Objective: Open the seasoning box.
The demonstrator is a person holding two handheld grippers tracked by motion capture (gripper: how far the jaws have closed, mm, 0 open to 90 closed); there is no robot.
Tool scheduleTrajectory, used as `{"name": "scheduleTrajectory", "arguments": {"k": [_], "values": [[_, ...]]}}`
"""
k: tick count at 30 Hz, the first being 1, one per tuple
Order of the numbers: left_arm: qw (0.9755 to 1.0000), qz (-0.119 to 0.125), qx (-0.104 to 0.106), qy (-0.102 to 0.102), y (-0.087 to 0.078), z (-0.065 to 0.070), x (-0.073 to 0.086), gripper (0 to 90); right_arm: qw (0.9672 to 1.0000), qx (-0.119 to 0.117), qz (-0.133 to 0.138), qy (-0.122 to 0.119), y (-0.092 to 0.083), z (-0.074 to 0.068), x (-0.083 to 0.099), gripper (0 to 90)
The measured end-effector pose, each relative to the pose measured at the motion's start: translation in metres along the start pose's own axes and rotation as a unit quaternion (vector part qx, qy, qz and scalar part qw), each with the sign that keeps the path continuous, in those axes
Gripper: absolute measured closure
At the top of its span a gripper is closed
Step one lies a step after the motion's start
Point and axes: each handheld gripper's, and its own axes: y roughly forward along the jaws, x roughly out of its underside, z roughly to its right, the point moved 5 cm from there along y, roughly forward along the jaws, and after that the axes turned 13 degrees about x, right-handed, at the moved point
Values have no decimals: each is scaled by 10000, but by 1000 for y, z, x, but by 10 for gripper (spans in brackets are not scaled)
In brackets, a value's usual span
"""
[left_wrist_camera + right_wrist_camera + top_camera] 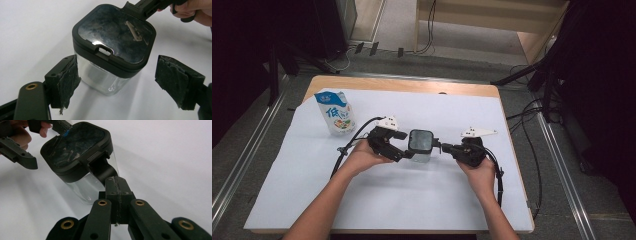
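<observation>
High view showed the clear square glass jar with a black smoked-panel lid (420, 145) standing mid-table on the white paper sheet (412, 200), between both grippers. The right gripper (115, 180) was clamped shut, apparently on the lid's rear hinge tab, though the contact was partly hidden. The left gripper (117, 80) stood wide open, its worn pads either side of the glass, not touching. A good next move would be squeezing the glass walls squarely below the lid rim, so the right hand could work the lid without tipping the jar.
</observation>
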Motion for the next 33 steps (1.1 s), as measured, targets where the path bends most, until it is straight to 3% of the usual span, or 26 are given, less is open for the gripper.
{"name": "scheduleTrajectory", "arguments": {"k": [5,12,23,30,33], "values": [[10000,4,49,-10,5,-6,0,185,10000,41,34,18,1,0,2,900],[9998,-36,123,136,12,-9,0,171,9999,89,27,69,1,-1,4,900],[9996,-174,2,217,15,-10,3,172,9999,128,39,98,0,-3,7,900],[9997,-195,-21,178,12,-9,3,209,9998,140,20,135,1,-3,7,900],[9999,-92,31,142,7,-10,3,295,9998,138,14,109,1,-3,7,900]]}}
